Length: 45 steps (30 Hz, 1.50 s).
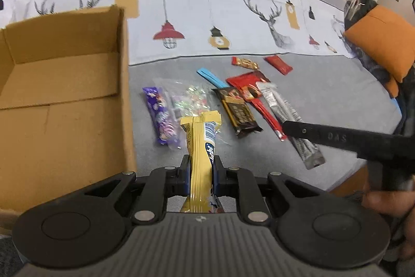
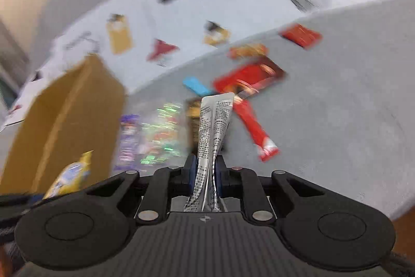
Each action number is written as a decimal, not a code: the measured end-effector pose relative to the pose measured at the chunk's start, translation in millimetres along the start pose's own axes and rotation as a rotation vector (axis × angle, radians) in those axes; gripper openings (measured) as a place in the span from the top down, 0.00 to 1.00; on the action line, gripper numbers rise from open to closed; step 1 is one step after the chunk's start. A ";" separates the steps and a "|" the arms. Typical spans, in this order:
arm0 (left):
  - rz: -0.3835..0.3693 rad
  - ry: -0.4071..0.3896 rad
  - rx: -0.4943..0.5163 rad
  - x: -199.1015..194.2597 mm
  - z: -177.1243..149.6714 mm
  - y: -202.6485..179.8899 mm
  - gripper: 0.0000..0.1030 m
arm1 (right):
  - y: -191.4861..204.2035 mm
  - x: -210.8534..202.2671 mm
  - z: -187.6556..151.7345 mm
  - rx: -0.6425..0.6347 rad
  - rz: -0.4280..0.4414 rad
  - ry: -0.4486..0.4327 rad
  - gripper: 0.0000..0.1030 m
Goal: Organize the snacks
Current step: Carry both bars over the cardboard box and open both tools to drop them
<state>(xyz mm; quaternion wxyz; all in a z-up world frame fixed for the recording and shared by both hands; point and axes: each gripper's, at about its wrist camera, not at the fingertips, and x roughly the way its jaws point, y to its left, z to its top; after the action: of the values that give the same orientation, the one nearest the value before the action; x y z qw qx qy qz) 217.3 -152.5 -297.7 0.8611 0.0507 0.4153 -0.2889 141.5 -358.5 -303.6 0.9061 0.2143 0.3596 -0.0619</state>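
A yellow bar [image 1: 201, 147] is clamped between the fingers of the left gripper [image 1: 201, 165], which are nearly shut on it; the bar is raised above the grey surface [image 1: 324, 95], just beside the open cardboard box [image 1: 64, 85]. A silver sachet [image 2: 214, 126] is pinched in the right gripper [image 2: 206, 168], its fingers drawn in tight on the wrapper. Remaining snacks are seen lying on the surface to the right of the box: a purple bar [image 1: 160, 116], a clear bag [image 1: 186, 100], a brown bar [image 1: 237, 110], a red pack [image 1: 249, 87] and a blue strip [image 1: 210, 77]. The right wrist view is blurred.
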 end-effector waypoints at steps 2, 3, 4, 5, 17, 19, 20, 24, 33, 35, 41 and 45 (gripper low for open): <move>-0.005 -0.003 -0.018 -1.9 1.4 4.8 0.84 | 23.3 -3.0 -1.7 -0.085 -0.019 -0.006 0.85; -0.009 -0.010 -0.021 -4.2 2.2 6.6 0.84 | 32.0 -6.0 -2.0 -0.112 -0.015 -0.013 0.85; -0.009 -0.019 -0.022 -7.5 3.8 7.7 0.84 | 42.5 -11.0 -3.6 -0.131 -0.008 -0.025 0.85; -0.005 -0.032 -0.023 -11.1 6.0 8.5 0.84 | 51.5 -16.1 -4.6 -0.142 -0.005 -0.038 0.85; 0.017 -0.267 -0.111 -111.7 28.1 45.6 0.84 | 169.2 -89.5 13.0 -0.210 0.090 -0.181 0.84; 0.037 -0.316 -0.121 -133.0 30.7 54.4 0.84 | 187.7 -97.0 16.4 -0.226 0.115 -0.202 0.84; 0.045 -0.339 -0.126 -143.1 31.9 58.6 0.84 | 194.9 -100.7 17.8 -0.225 0.132 -0.210 0.84; 0.065 -0.427 -0.143 -176.7 37.1 77.0 0.84 | 226.4 -114.2 25.4 -0.235 0.191 -0.249 0.84; 0.133 -0.473 -0.184 -188.1 45.4 122.8 0.84 | 277.7 -101.4 40.9 -0.340 0.243 -0.262 0.84; 0.149 -0.458 -0.196 -179.4 43.9 133.9 0.84 | 284.5 -89.2 41.2 -0.355 0.246 -0.240 0.84; 0.194 -0.362 -0.252 -130.5 35.5 167.0 0.84 | 292.6 -34.7 30.1 -0.392 0.221 -0.148 0.84; 0.211 -0.235 -0.294 -88.4 21.6 188.6 0.84 | 285.3 13.9 18.4 -0.387 0.184 -0.040 0.84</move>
<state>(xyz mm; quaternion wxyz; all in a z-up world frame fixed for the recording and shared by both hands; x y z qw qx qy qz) 290.8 36.9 -246.6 0.9273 -0.0660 0.3418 -0.1373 239.2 -109.0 -202.9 0.9391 0.0671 0.3257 0.0869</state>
